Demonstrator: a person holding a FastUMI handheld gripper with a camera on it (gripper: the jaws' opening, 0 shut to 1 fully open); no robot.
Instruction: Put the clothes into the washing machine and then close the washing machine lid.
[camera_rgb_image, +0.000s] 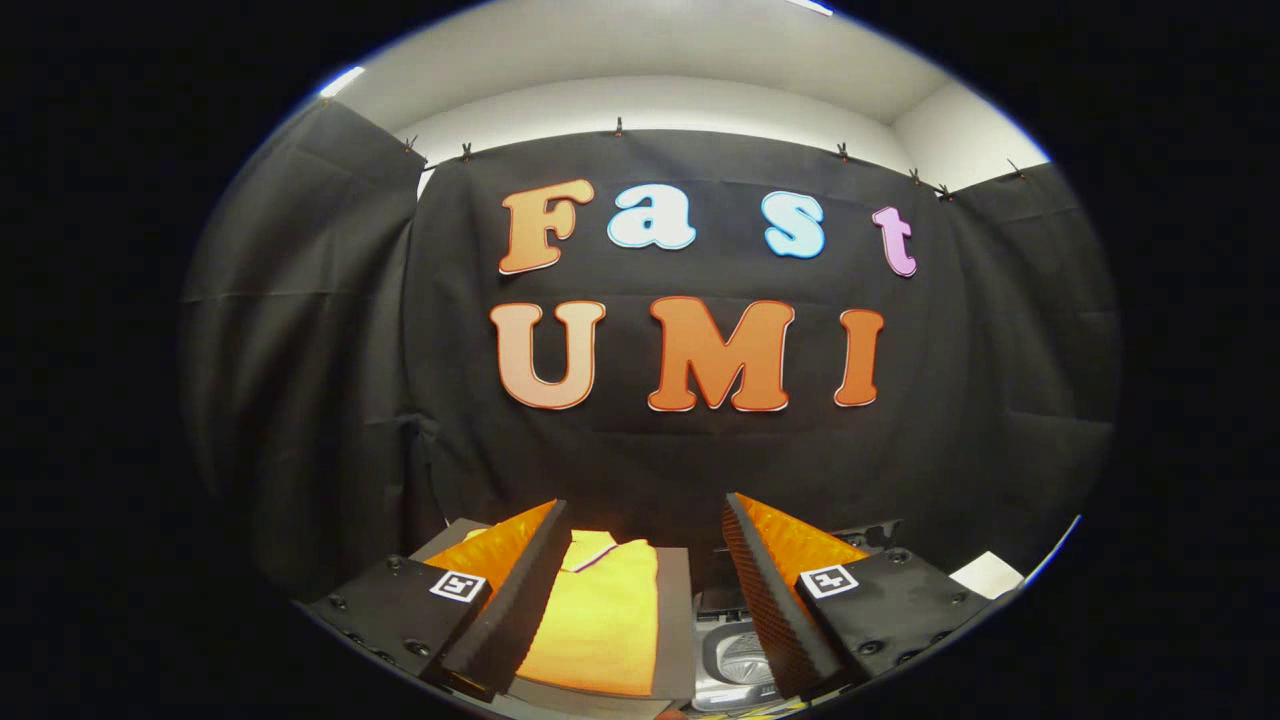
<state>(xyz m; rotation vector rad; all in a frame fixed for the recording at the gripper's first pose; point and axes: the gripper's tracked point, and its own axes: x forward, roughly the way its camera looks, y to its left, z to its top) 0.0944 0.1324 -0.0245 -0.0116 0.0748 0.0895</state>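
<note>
Gripper (640, 590) held level, facing the black cloth wall (700, 460); jaws wide apart, gripping nothing. A folded yellow shirt (600, 620) with a collar lies flat on a grey board (675, 620) on the surface, below and between the jaws, nearer the left one. The washing machine (735, 655) sits just beside the board, close against the right jaw, its lid open with the drum visible; a white sheet (985, 575) lies beyond the right jaw.
</note>
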